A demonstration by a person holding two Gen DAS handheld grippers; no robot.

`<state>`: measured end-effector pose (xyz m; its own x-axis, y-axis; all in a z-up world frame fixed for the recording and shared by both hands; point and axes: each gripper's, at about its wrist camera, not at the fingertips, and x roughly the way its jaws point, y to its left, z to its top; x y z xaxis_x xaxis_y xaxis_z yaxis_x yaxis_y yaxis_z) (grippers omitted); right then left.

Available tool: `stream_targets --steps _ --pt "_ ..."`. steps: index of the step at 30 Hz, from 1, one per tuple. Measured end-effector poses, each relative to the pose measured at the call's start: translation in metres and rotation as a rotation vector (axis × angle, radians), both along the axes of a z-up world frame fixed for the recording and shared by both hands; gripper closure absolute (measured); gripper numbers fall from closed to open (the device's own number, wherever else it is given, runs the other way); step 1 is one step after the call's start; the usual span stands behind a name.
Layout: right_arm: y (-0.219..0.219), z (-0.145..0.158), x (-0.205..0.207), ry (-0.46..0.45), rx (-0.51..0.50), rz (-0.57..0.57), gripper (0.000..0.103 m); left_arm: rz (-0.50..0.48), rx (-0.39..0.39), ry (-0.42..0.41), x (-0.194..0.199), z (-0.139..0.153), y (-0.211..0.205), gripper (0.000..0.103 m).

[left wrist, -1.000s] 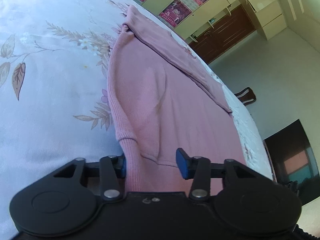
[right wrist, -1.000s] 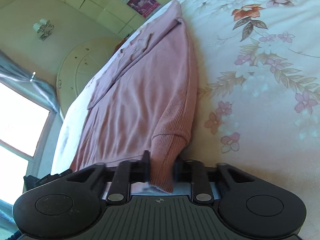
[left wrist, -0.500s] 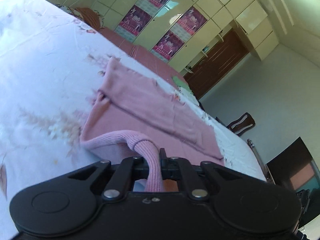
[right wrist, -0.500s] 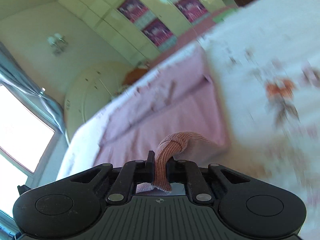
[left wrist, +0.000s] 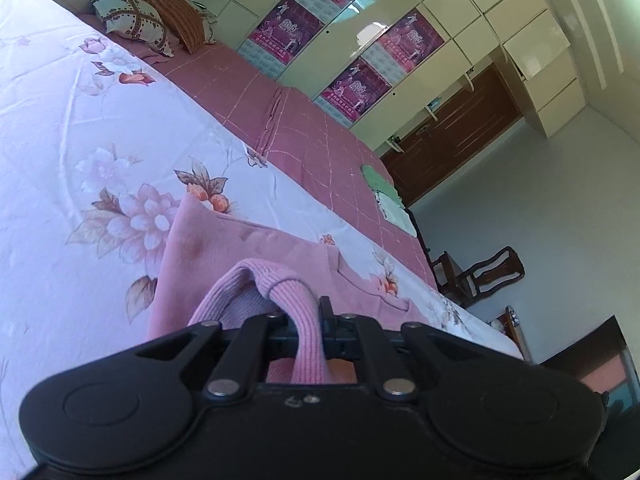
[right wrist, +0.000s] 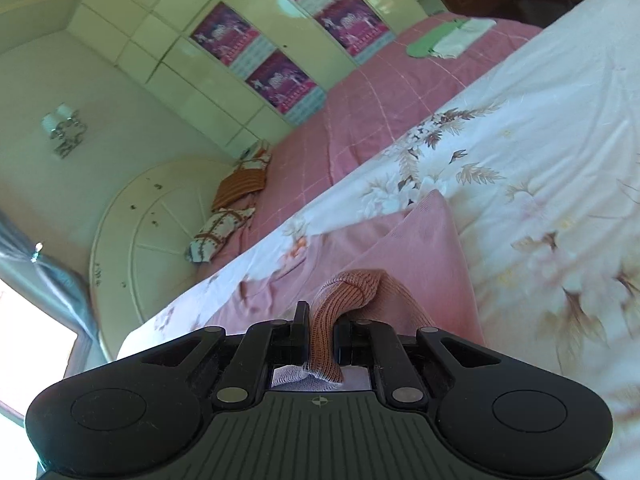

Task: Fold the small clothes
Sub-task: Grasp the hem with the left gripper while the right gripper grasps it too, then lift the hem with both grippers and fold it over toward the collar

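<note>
A pink knit garment (left wrist: 208,252) lies on the floral bedsheet (left wrist: 60,128), its far edge flat and its near ribbed hem lifted. My left gripper (left wrist: 306,320) is shut on one corner of that ribbed hem, which loops up and over the jaws. In the right wrist view the same pink garment (right wrist: 424,248) spreads ahead on the sheet (right wrist: 540,160). My right gripper (right wrist: 322,324) is shut on the other ribbed hem corner, the cloth bunched between its pads and hanging back toward the camera.
Beyond the floral sheet runs a pink quilted bedspread (left wrist: 304,128) with pillows (left wrist: 132,24) at the headboard end and folded green and white cloths (left wrist: 386,196) on it. Cream wardrobes with posters (left wrist: 360,40) line the far wall. A wooden chair (left wrist: 488,276) stands beside the bed.
Both grippers closed on the hem corners and carried them up and forward over the garment. The visible flat part of the garment has shrunk as the hem folds toward the far edge.
</note>
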<state>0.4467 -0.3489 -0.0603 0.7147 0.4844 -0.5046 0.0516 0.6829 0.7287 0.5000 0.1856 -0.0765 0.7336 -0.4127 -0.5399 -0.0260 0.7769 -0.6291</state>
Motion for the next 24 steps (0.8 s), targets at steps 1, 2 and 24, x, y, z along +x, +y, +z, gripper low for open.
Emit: stream_targets --steps 1,2,24 --pt "-0.001 -0.007 0.011 0.011 0.012 -0.007 0.093 -0.004 0.007 0.006 0.011 -0.005 -0.001 0.099" --pt "-0.004 -0.016 0.024 0.027 0.029 -0.016 0.093 -0.013 0.015 0.016 0.021 -0.01 0.0 0.099" --pt "0.042 -0.04 0.075 -0.118 -0.528 0.129 0.046 -0.344 0.62 -0.1 0.081 -0.015 -0.048 0.038"
